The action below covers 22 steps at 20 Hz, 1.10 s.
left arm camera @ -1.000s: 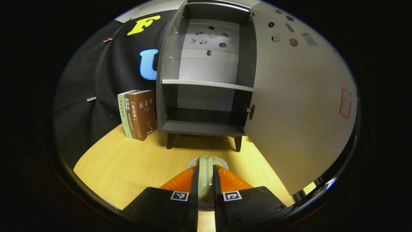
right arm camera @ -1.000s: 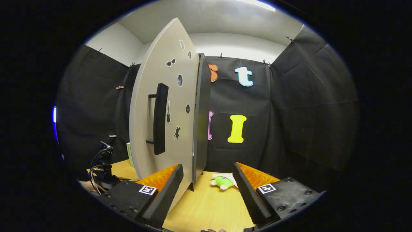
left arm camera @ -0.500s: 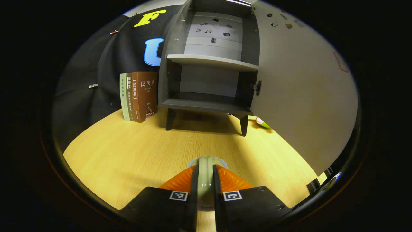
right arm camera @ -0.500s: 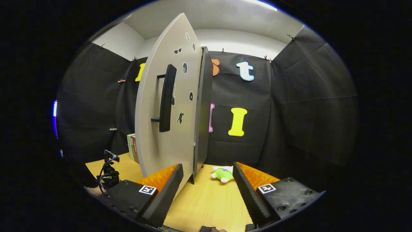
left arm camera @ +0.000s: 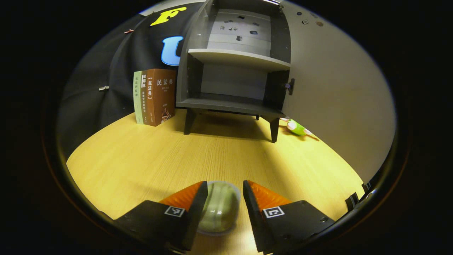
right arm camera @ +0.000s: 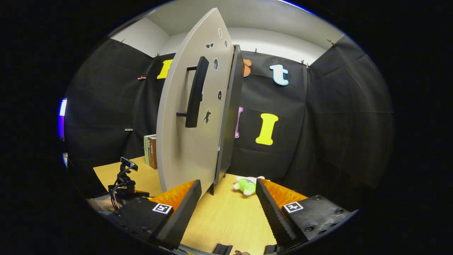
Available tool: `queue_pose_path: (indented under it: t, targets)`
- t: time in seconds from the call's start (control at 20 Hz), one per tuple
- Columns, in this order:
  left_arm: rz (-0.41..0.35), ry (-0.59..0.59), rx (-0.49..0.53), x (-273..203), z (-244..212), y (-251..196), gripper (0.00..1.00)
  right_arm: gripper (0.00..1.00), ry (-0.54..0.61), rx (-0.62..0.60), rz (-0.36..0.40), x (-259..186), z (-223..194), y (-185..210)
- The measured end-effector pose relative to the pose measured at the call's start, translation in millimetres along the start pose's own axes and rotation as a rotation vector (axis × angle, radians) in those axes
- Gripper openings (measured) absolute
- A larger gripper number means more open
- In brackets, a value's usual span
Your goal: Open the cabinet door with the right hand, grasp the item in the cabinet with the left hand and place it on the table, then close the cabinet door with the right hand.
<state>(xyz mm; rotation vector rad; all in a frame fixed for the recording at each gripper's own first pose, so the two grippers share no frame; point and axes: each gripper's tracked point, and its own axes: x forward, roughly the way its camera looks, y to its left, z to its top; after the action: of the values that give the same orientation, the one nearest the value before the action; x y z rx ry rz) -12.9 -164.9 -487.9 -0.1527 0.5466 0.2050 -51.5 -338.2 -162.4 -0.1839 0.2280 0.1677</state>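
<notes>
A pale green bowl (left arm camera: 218, 209) rests on the wooden table (left arm camera: 141, 156), between the fingers of my left gripper (left arm camera: 224, 186), which stands open with neither finger pressing on it. The grey cabinet (left arm camera: 233, 56) stands at the back with its door (left arm camera: 336, 99) swung wide to the right. In the right gripper view the door (right arm camera: 184, 141) is seen from outside, its black bar handle (right arm camera: 194, 94) up and to the left. My right gripper (right arm camera: 228, 184) is open, low by the door's bottom edge, holding nothing.
Books (left arm camera: 155, 95) stand upright left of the cabinet. A green plush toy (right arm camera: 246, 185) lies on the table beside the cabinet's right legs, also seen as the toy (left arm camera: 296, 127) beyond the door. Black cloth walls close in the booth.
My left gripper, shut on the bowl before, has lowered, tilted down and opened, leaving the bowl on the table. The right gripper has drawn back a little from the door.
</notes>
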Motion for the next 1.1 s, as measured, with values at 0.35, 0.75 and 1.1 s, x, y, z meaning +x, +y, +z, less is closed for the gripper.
queue_pose_path:
  t: [0.35,0.75,1.1]
  targets:
    - [-0.053,-0.075,0.048,-55.9,55.7,-25.0,0.94,0.98,-0.007,0.068,0.085,-0.7,18.4,24.2]
    - [-0.036,-0.261,0.107,-141.1,178.5,-26.0,0.95,0.98,-0.108,0.157,0.162,5.9,77.5,38.7]
    - [0.013,-0.384,0.086,-211.3,277.1,-7.1,0.93,0.97,-0.208,0.193,0.22,28.4,128.5,36.6]
